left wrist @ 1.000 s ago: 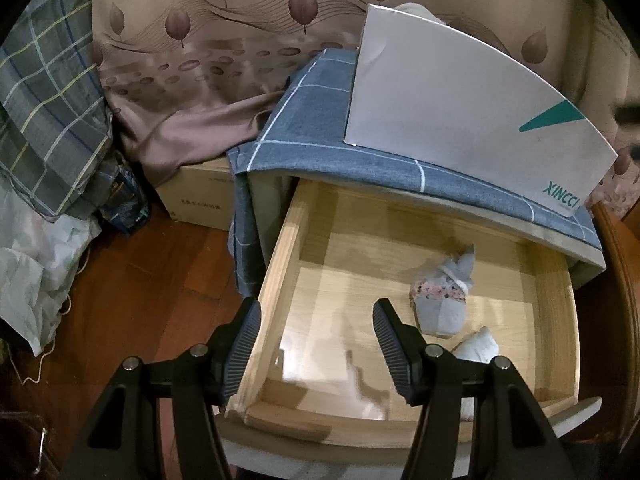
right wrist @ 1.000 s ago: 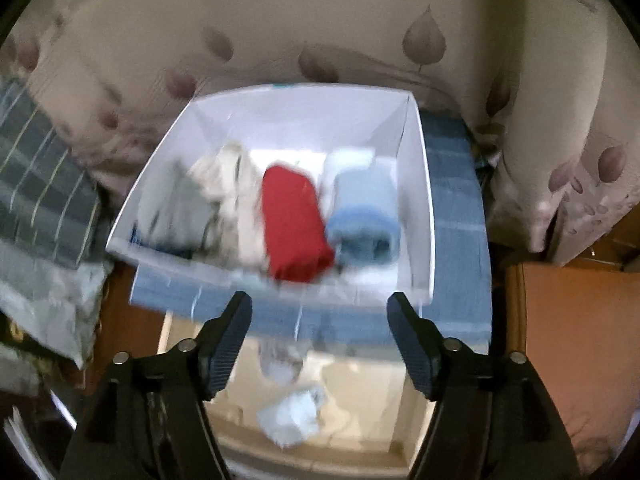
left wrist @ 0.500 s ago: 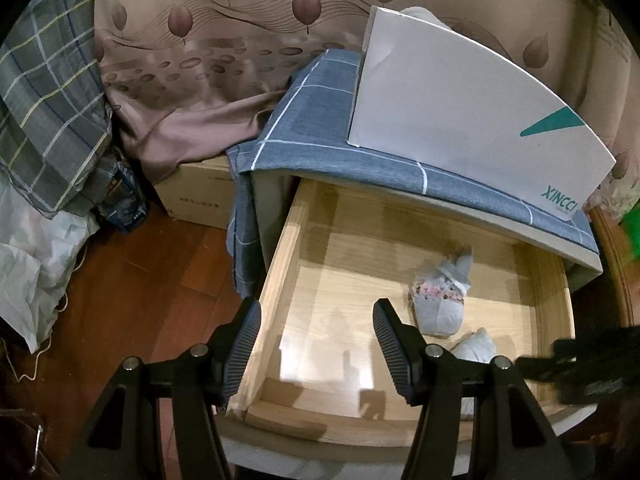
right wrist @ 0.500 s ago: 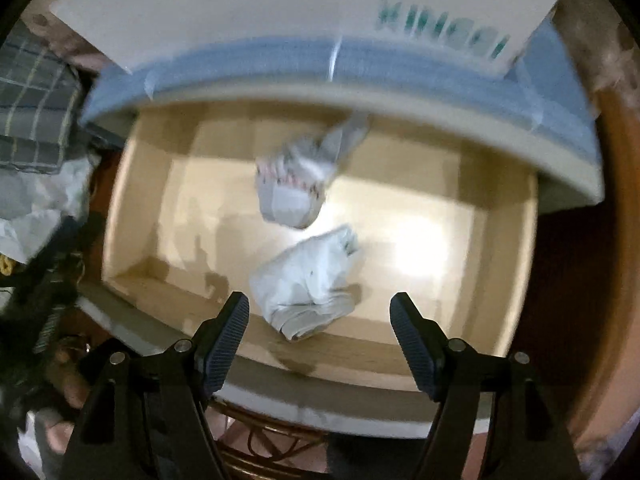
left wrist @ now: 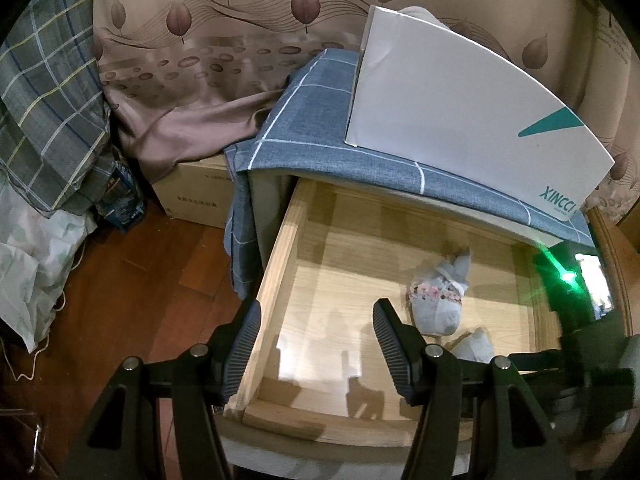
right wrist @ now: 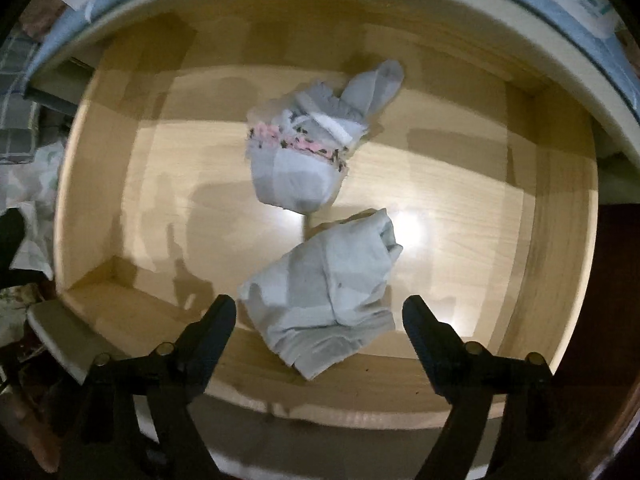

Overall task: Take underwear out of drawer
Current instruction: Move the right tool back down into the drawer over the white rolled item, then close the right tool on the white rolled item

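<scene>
In the right wrist view, the right claw (right wrist: 319, 320), just widening, straddles pale underwear (right wrist: 324, 288) ungripped.

This is looking like a bedroom in a home. Ahead of the left claw (left wrist: 316, 344), a light wooden drawer (left wrist: 280, 264) is standing open in a small cabinet draped with a blue checked cloth (left wrist: 320, 120). Beyond it, a leaf-patterned beige curtain (left wrist: 240, 20) is hanging to the floor. To the claw's left, plaid bedding (left wrist: 44, 120) is piling up over dark red wooden floorboards (left wrist: 132, 280), beside a cardboard box (left wrist: 192, 192).
</scene>
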{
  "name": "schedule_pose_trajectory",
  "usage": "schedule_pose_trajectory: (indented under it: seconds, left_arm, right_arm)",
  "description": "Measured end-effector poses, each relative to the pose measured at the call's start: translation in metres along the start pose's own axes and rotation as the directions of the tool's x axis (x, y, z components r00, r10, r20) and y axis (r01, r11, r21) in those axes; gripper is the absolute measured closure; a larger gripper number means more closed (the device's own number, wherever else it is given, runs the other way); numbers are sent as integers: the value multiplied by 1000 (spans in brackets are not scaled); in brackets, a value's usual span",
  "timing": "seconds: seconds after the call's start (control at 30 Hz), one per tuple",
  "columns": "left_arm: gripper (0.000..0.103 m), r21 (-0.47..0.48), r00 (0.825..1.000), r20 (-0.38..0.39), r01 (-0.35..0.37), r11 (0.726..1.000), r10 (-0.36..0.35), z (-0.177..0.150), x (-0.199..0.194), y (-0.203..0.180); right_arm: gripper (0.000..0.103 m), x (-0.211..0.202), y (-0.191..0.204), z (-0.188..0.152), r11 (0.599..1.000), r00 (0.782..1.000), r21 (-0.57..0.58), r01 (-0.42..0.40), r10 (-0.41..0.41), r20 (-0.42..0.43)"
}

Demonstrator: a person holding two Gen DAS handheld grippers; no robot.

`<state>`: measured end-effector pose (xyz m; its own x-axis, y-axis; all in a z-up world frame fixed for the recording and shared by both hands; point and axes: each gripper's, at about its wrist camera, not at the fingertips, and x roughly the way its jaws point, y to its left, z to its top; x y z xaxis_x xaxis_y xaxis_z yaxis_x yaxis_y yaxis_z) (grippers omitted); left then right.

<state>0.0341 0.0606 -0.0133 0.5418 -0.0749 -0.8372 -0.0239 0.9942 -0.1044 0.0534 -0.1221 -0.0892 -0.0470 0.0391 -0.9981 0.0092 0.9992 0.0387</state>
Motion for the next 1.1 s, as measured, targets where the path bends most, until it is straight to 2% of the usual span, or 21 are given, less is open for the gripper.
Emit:
schedule_pose_trajectory:
  seconds: [0.1,0.2,0.47,0.57,0.63,0.7,0.93,1.1]
  left_arm:
    - [43,-1,1000,-1,1,1000,-1,0,0,0]
    - [43,-1,1000,-1,2,1000,-2,0,0,-1]
    - [43,-3,1000,-5,4,1000,-4,0,1,-1]
    - [43,-4,1000,-6,5,1000,-5,0,2,-2]
    - [43,-5,1000,-6,6,1000,-6,0,1,-1]
    - [43,-7,1000,-7,5,1000,-5,0,2,-2]
    - [43,-4,1000,-10,3,1000,-3,0,3,-2]
    - [43,2,1000,-12,-4,1000,4,0,3,-4]
  right_arm:
    - [19,10,4,3,1000,999,4,26,-26,-22]
    - [11,20,7,6,999,998,10,31,-30,-52]
    - [11,42,11,15,997,991,6,75,-74,-113]
    - [15,49,12,17,997,989,-1,80,-80,-128]
    - [25,51,8,16,997,988,-13,81,-82,-132]
    - [28,52,6,14,996,987,-33,89,-92,-134]
    - [30,51,-19,5,990,984,-72,123,-131,-120]
    - [31,51,-40,-1,993,986,-49,107,-112,-119]
